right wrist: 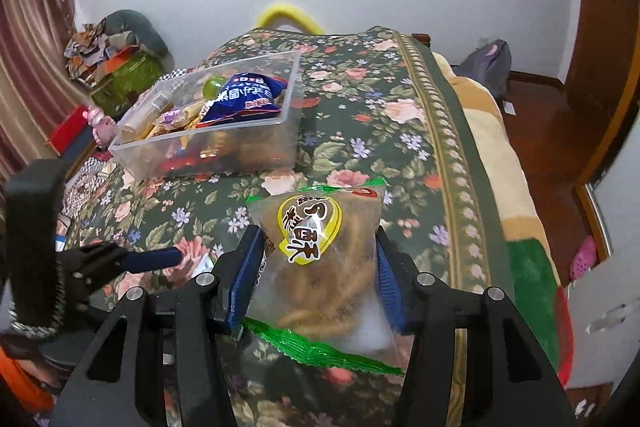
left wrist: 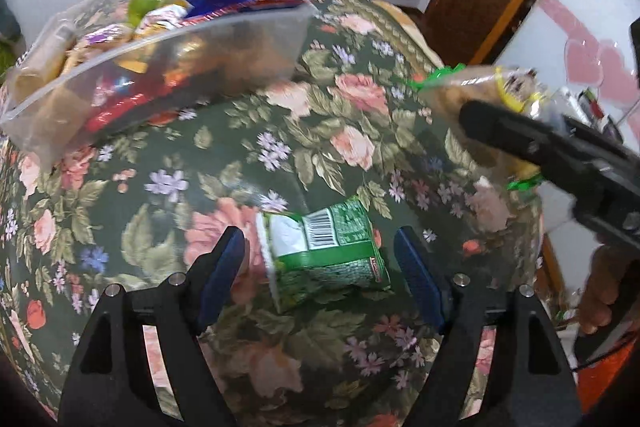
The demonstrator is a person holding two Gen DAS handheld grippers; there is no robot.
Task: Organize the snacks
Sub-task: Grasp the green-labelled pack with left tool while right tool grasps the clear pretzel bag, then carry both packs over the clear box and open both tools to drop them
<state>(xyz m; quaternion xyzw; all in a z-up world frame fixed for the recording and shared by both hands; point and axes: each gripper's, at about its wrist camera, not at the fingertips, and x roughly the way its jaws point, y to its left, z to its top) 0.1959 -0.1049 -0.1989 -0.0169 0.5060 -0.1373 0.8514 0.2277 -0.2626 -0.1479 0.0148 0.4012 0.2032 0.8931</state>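
Right gripper clamped on clear green-edged bag of fried dough twists, lifted above floral bedspread, likely bound for clear plastic bin. Left gripper spread, straddling green snack packet on bedspread, pads apart, ready for pickup.

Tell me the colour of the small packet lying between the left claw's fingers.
The small packet is green with a white patch and a barcode; the left wrist view shows it best.

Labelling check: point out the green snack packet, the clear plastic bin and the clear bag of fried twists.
green snack packet (left wrist: 328, 259), left wrist view, packet middle
clear plastic bin (right wrist: 256, 147), right wrist view, front wall
clear bag of fried twists (right wrist: 320, 267), right wrist view, bag middle
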